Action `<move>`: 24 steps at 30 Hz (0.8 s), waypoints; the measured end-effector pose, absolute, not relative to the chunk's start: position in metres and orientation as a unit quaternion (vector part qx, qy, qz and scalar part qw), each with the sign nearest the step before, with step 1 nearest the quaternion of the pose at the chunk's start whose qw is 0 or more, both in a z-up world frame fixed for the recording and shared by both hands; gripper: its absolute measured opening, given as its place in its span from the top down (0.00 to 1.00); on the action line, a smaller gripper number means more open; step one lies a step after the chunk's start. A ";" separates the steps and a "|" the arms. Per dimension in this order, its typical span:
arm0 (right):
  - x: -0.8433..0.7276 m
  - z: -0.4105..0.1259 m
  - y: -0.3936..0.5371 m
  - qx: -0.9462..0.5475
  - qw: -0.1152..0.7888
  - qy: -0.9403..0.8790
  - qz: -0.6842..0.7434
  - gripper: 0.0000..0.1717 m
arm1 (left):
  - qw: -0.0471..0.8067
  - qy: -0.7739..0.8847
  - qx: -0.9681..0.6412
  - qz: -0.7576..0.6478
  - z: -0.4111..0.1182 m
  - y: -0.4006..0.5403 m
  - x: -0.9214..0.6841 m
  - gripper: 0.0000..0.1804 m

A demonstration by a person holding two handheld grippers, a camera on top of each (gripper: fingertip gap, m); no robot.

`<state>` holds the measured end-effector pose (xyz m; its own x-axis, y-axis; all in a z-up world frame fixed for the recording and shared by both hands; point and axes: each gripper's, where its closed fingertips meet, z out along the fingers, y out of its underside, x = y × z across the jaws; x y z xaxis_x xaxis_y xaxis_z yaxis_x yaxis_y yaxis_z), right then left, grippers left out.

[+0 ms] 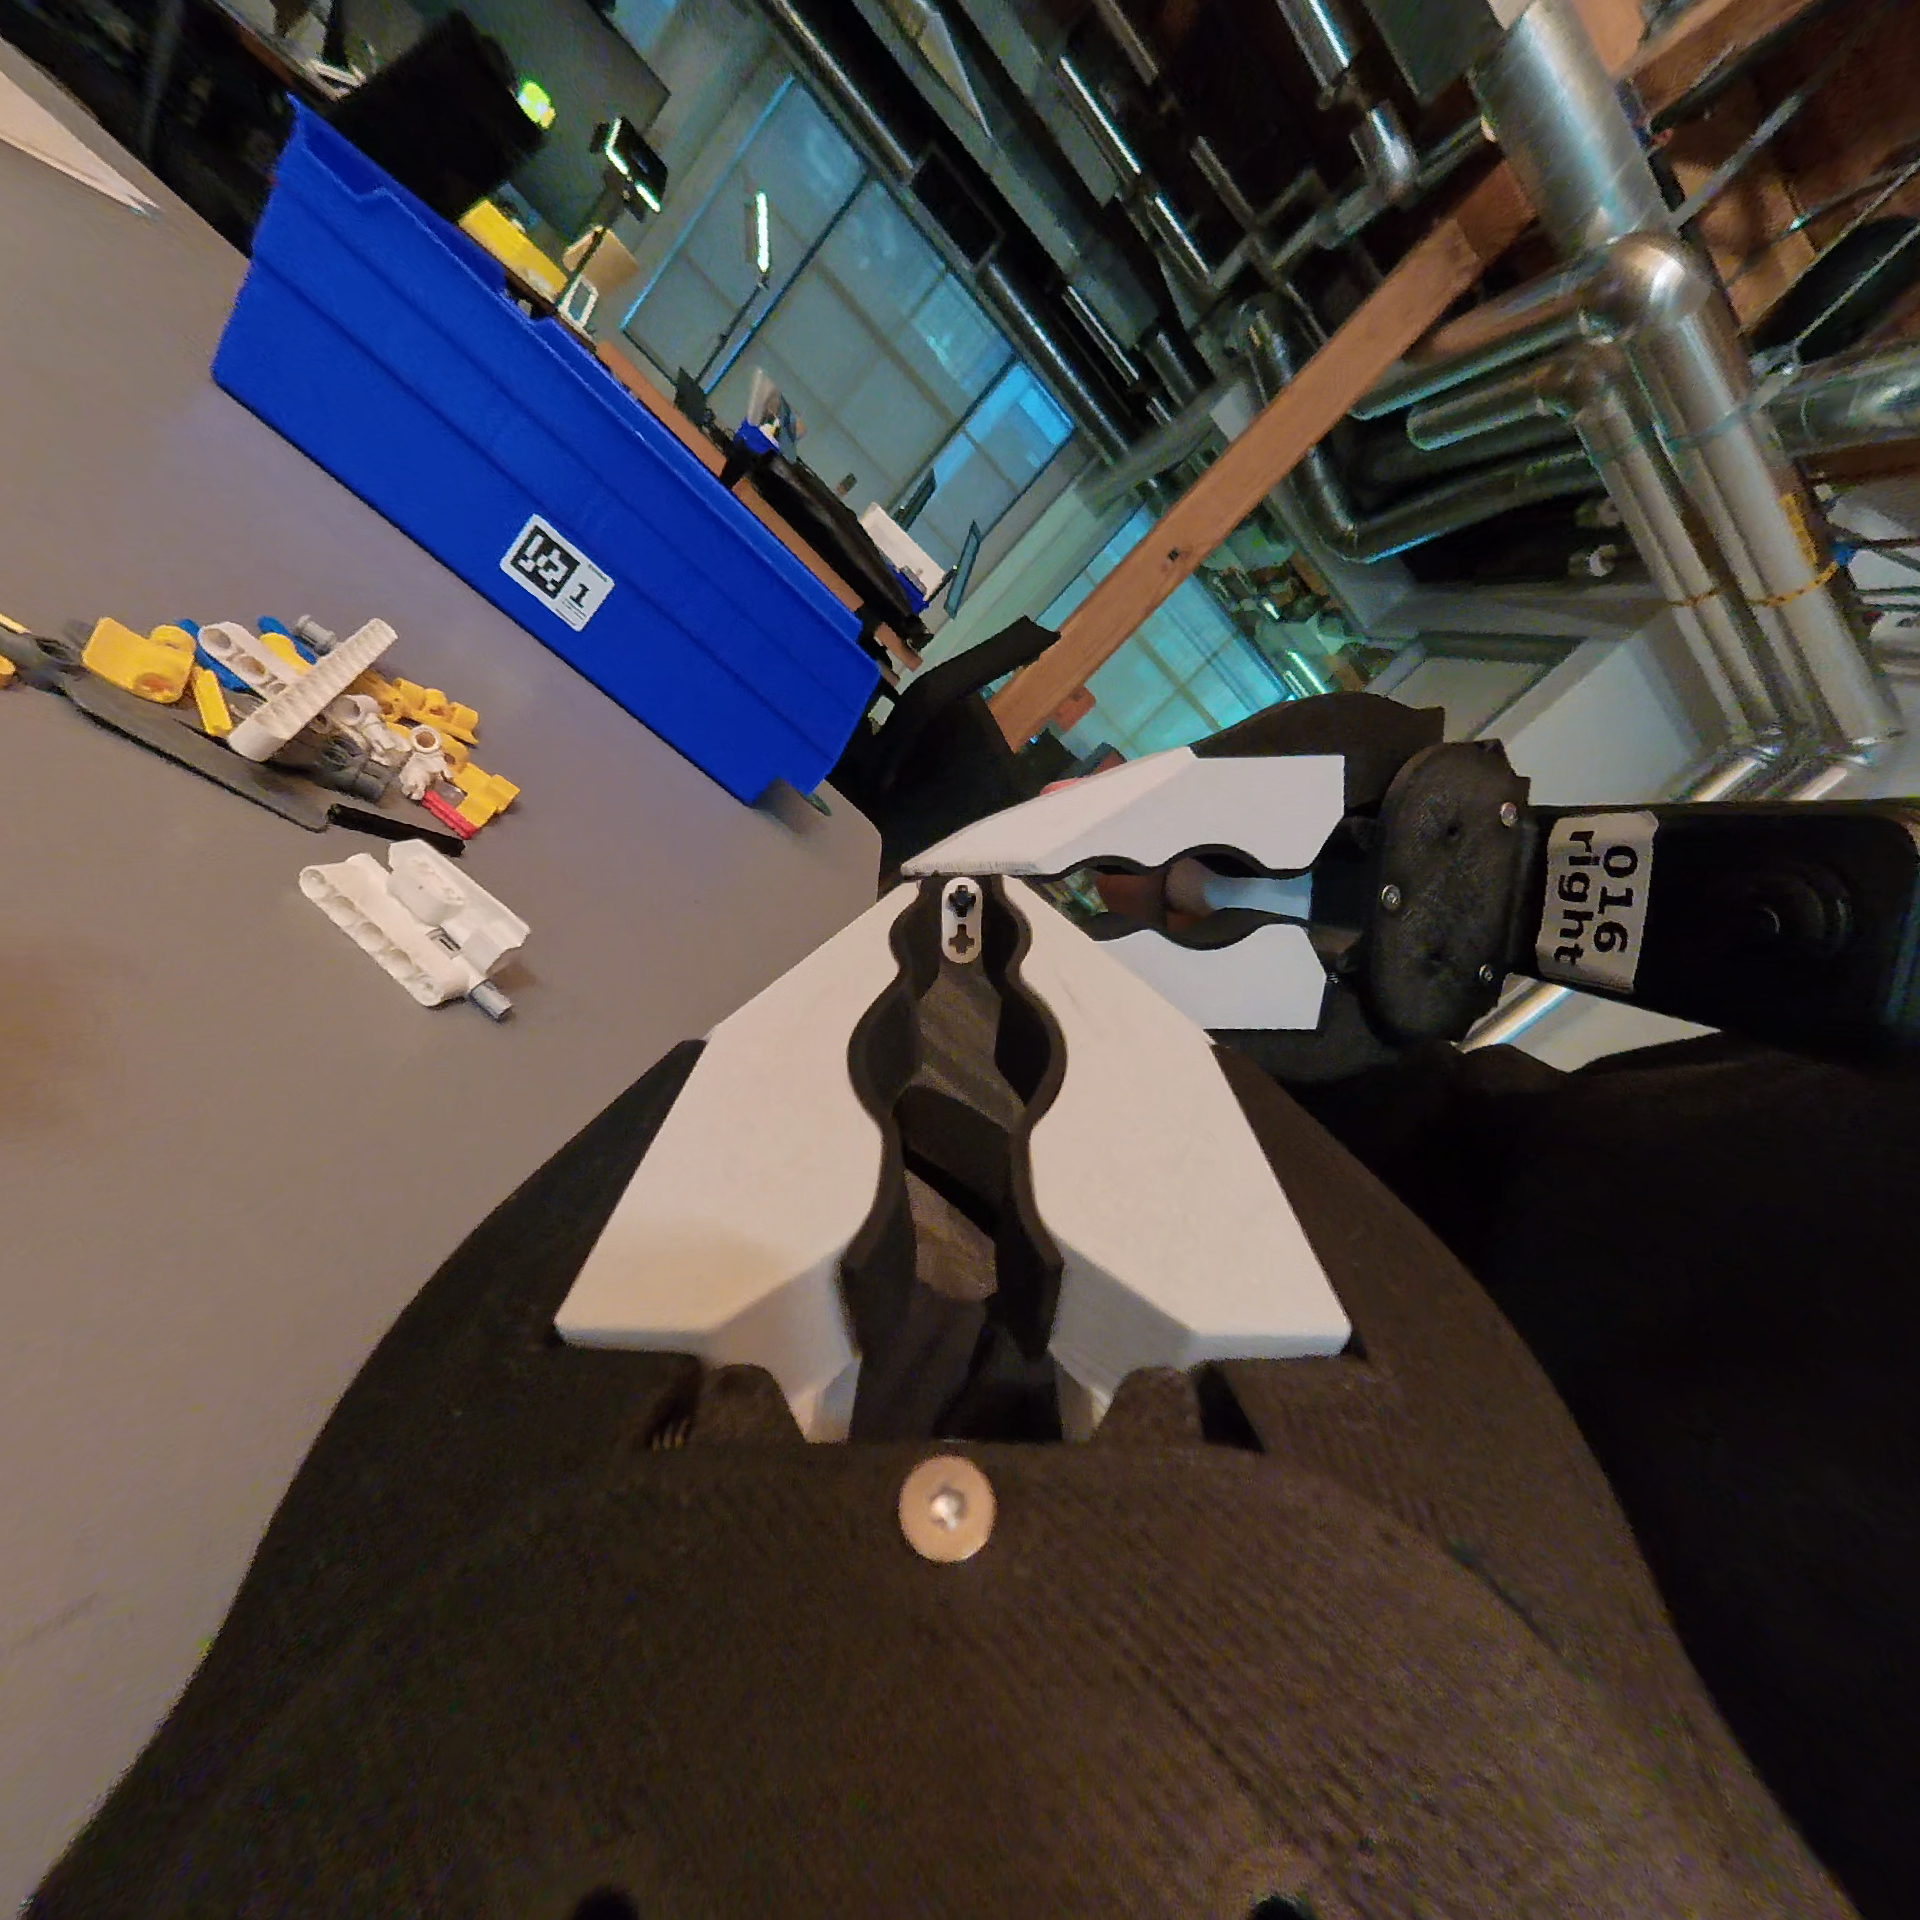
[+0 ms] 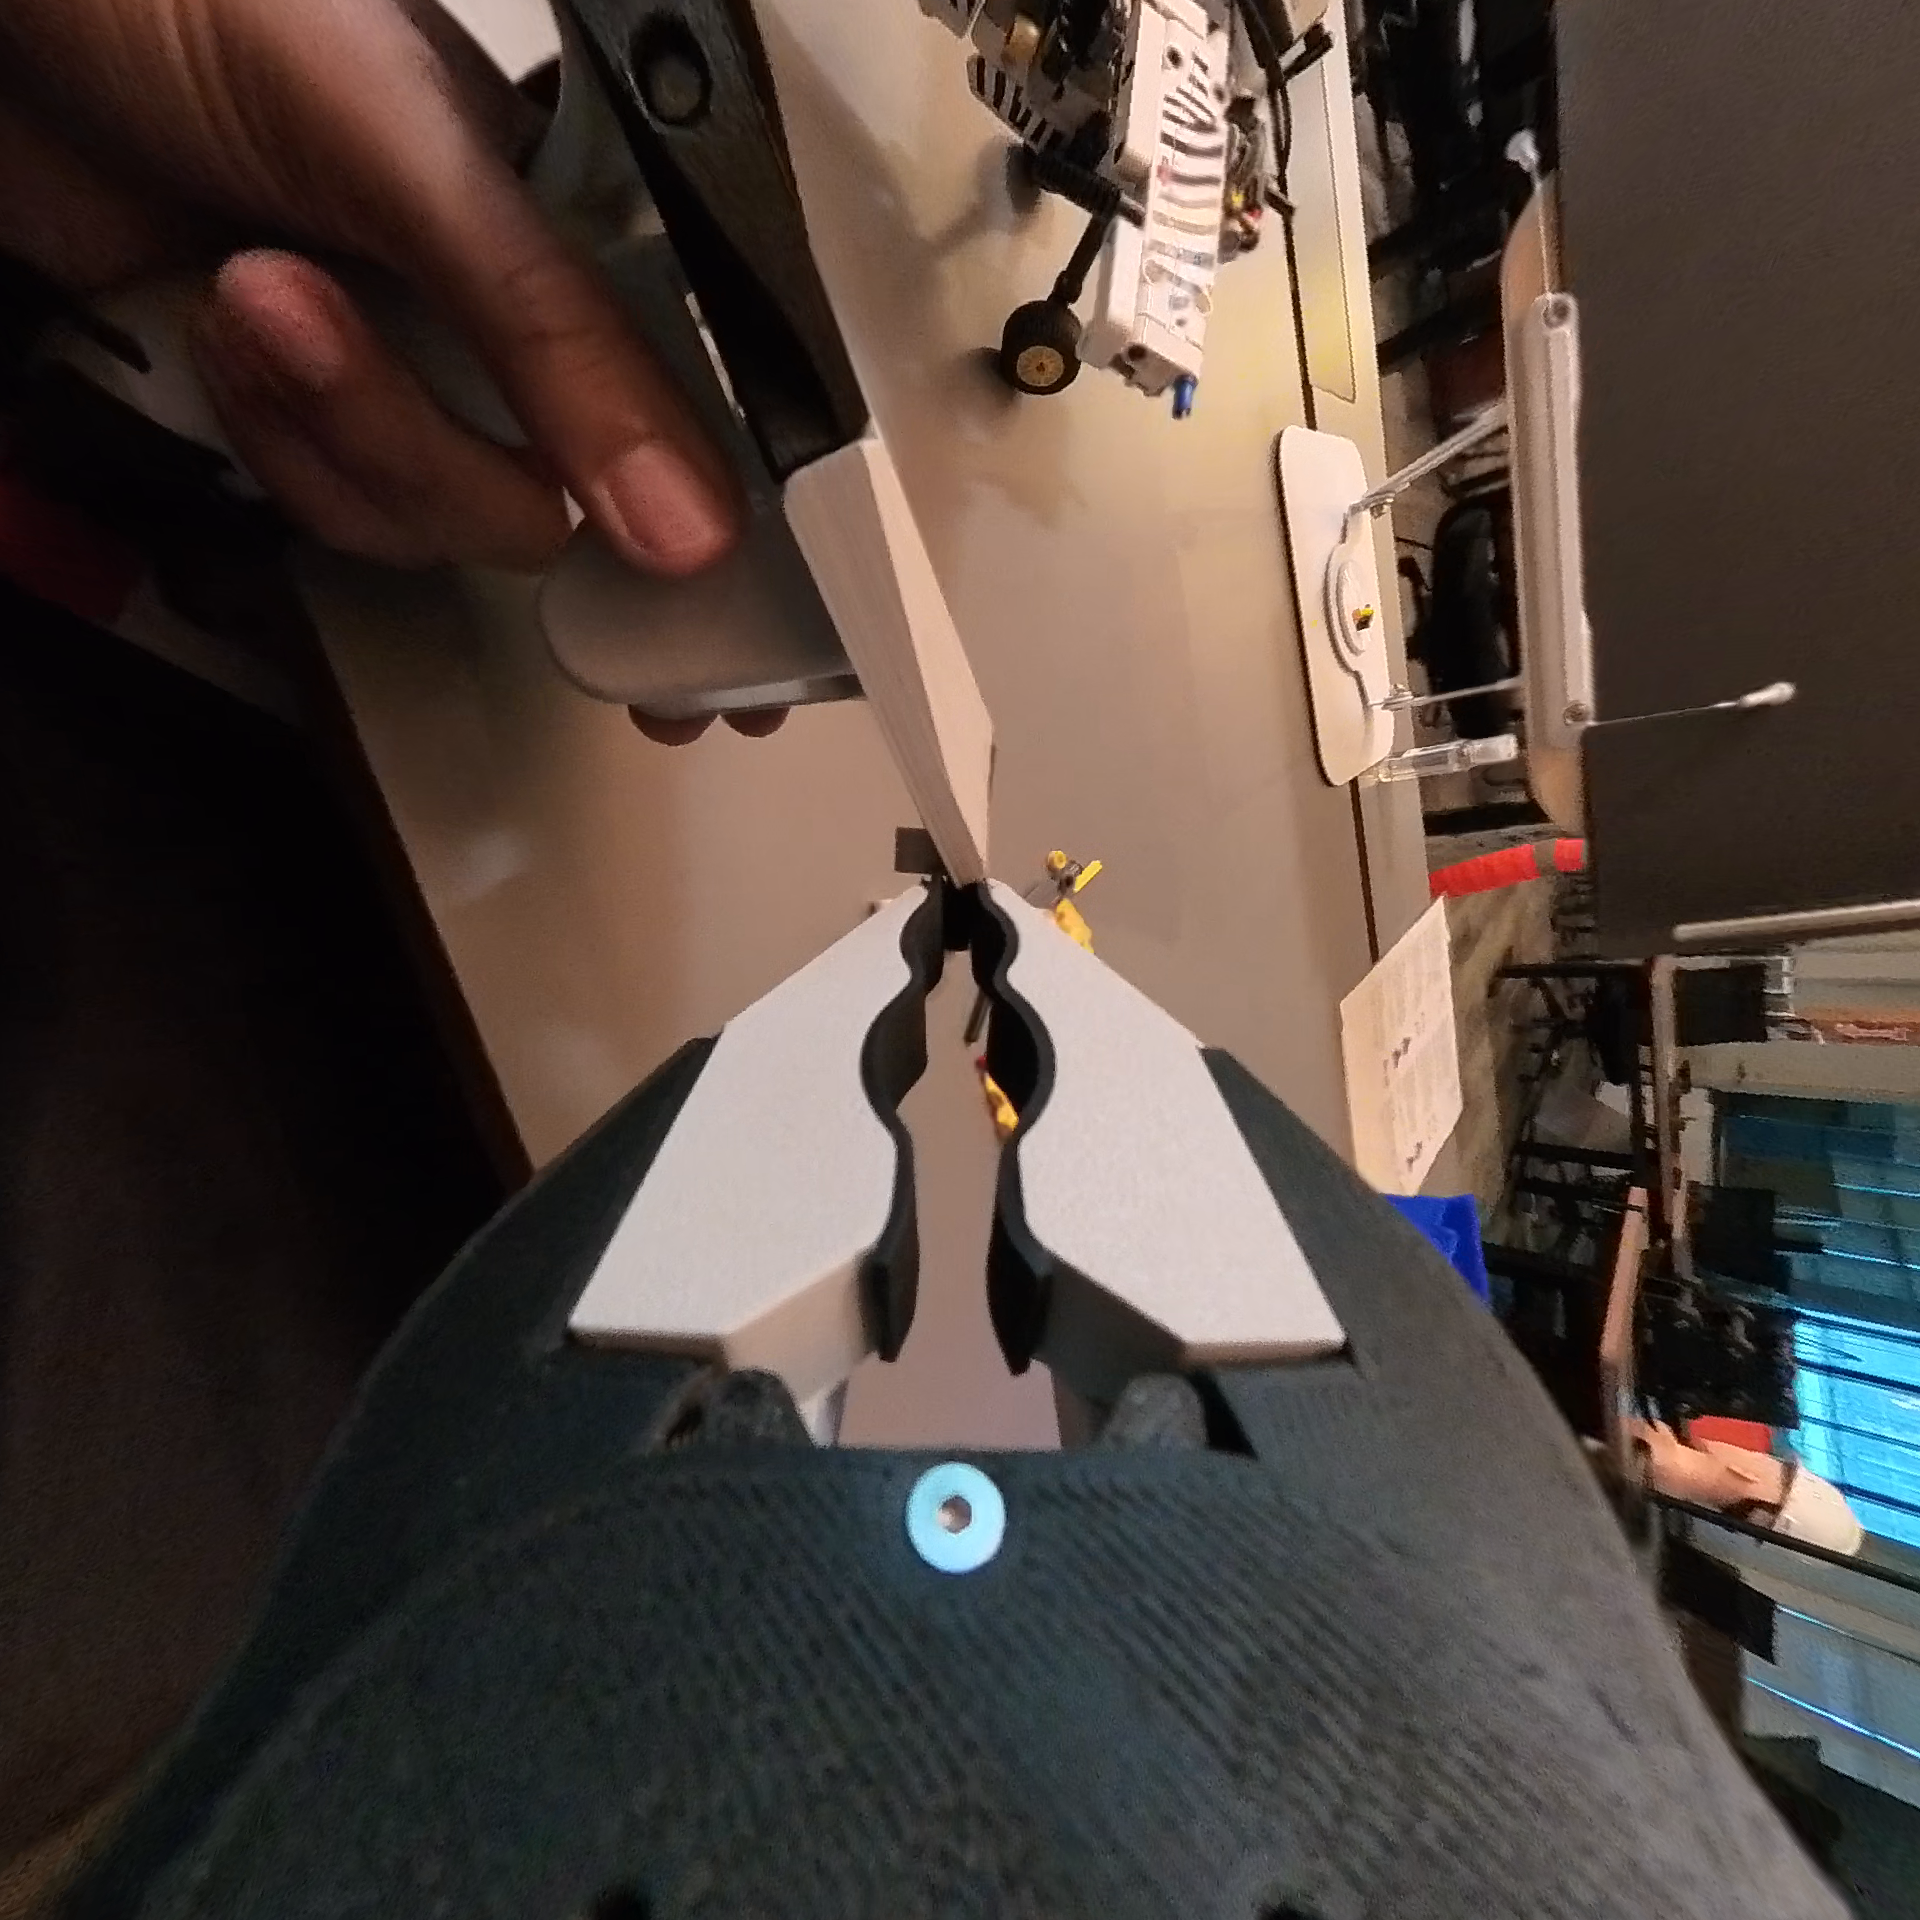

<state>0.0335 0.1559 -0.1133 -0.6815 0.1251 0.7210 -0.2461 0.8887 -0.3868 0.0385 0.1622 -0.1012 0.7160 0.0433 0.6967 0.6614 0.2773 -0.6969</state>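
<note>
My left gripper [image 1: 961, 881] is shut on a small white two-hole beam [image 1: 963, 932] and holds it upright above the table edge. A black pin [image 1: 961, 896] sits in the beam's upper hole. My right gripper [image 1: 925, 871] comes in from the right and its tips meet the left gripper's tips at the pin. In the right wrist view my right gripper [image 2: 961, 896] is shut on the black pin [image 2: 956, 916]. The left gripper's white finger [image 2: 930, 707] comes down from above, held by a person's hand [image 2: 364, 312].
On the grey table [image 1: 156, 1143] stand a blue bin [image 1: 520, 436], a pile of yellow, white and blue pieces on a black mat [image 1: 312, 707] and a white assembly [image 1: 416, 920]. Farther off are a white wheeled model [image 2: 1132, 208] and a paper sheet [image 2: 1403, 1049]. Both grippers' tips are close together, under 4 cm apart. Left tips and right tips are each some 20 cm from the white wheeled model [image 2: 1132, 208].
</note>
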 end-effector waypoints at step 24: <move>0.043 -0.115 0.174 -0.090 0.251 -0.898 0.349 0.99 | 0.725 -0.358 -0.541 -0.231 -0.101 0.181 0.045 0.98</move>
